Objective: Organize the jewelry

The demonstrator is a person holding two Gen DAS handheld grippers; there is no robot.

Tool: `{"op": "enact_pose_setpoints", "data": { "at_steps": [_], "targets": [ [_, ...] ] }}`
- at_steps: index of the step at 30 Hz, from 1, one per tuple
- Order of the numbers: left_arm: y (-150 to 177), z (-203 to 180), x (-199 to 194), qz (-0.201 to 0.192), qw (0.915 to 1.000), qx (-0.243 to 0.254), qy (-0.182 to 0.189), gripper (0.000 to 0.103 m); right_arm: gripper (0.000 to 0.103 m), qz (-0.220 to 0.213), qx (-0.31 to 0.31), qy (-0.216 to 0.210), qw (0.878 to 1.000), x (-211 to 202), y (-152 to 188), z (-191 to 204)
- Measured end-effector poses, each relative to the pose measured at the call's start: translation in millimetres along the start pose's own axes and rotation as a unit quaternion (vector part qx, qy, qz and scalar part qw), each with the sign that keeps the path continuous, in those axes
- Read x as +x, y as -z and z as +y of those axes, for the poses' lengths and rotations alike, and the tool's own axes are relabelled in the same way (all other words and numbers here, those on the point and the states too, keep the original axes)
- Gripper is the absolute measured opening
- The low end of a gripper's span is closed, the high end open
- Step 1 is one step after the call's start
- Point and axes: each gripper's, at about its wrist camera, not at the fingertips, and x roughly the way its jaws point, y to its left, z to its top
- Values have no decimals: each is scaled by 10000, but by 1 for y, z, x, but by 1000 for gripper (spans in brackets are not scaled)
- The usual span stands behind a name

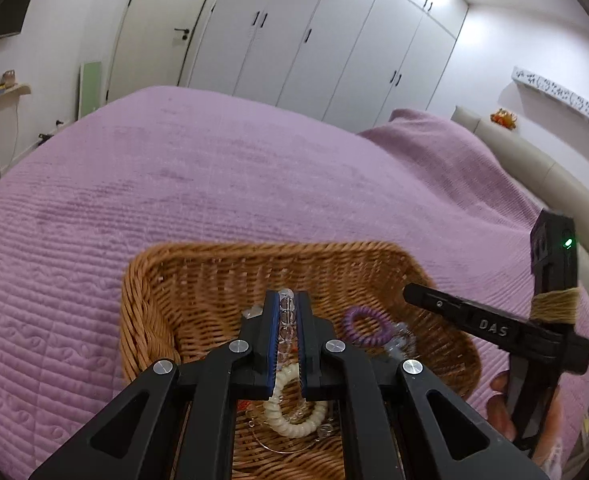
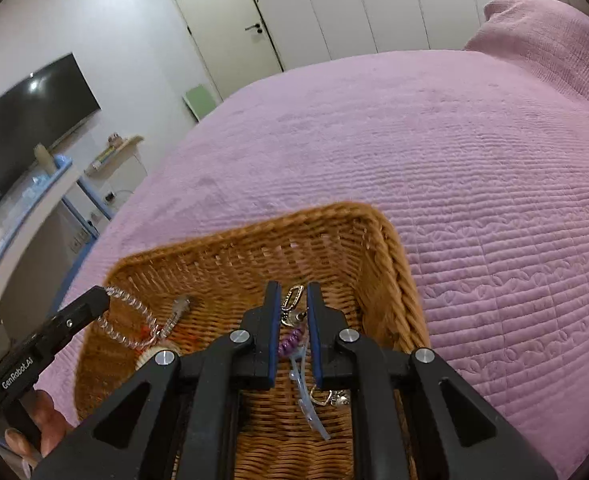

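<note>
basket (image 1: 166, 280) tan wicker | bedspread (image 1: 254, 180) lilac quilted | hair tie (image 1: 368, 326) purple

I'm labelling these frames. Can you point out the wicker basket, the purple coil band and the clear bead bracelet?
wicker basket (image 2: 390, 256): right wrist view, right rim.
purple coil band (image 1: 364, 326): left wrist view, its coiled loop.
clear bead bracelet (image 1: 285, 320): left wrist view, beads between the tongs.

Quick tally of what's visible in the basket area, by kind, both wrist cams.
Baskets: 1, wicker basket
Coil hair ties: 2, purple coil and cream coil
Clear bead bracelets: 1, bead bracelet clamped in the left tongs
Metal clasp pieces: 1, gold clasp between the right tongs
Total: 5; other small pieces too tangled to count.
</note>
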Motion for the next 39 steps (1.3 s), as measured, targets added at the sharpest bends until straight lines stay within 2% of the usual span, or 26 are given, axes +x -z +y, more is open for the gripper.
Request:
{"op": "enact_pose_setpoints", "data": {
  "at_steps": [2,6,12,15,17,18,20,21,22,25,29,34,36,37,39],
  "targets": [
    [3,1,6,85,10000,-5,-22,7,15,155,-70,-21,9999,7,1,2],
    [6,4,9,111,9999,-53,35,7,15,309,-228,303,9988,18,5,6],
    [8,3,9,111,9999,-29,70,7,17,199,-189,393,9988,17,7,6],
    [10,4,11,154,9998,-43,97,7,26,157,-199,369,9990,15,7,8],
    [9,5,11,153,9997,-74,172,8,38,116,-225,412,9988,13,6,10],
    [9,6,9,156,9994,-113,271,9,38,80,-246,444,9987,12,6,11],
    [8,8,6,164,9985,-209,472,29,39,16,-294,456,9985,7,6,13],
    [7,10,3,113,9982,-249,536,53,39,-8,-301,447,9985,5,6,14],
    [7,11,-3,-29,9979,-275,580,64,41,-40,-300,429,9986,3,6,14],
    [4,13,-15,-187,9967,-322,718,64,51,-200,-277,420,9985,-9,7,14],
    [4,8,-43,-418,9957,-332,755,64,51,-466,-249,347,9980,-33,7,20],
    [6,-22,-106,-839,9942,45,675,64,53,-880,-304,206,9954,-90,16,41],
    [11,-37,-134,-977,9929,207,644,66,65,-1024,-364,198,9939,-114,25,50],
    [16,-45,-148,-1030,9926,307,572,70,74,-1115,-409,215,9927,-128,31,55],
    [27,-56,-173,-1166,9919,383,315,74,80,-1264,-512,290,9902,-153,45,63]
  ]
}}
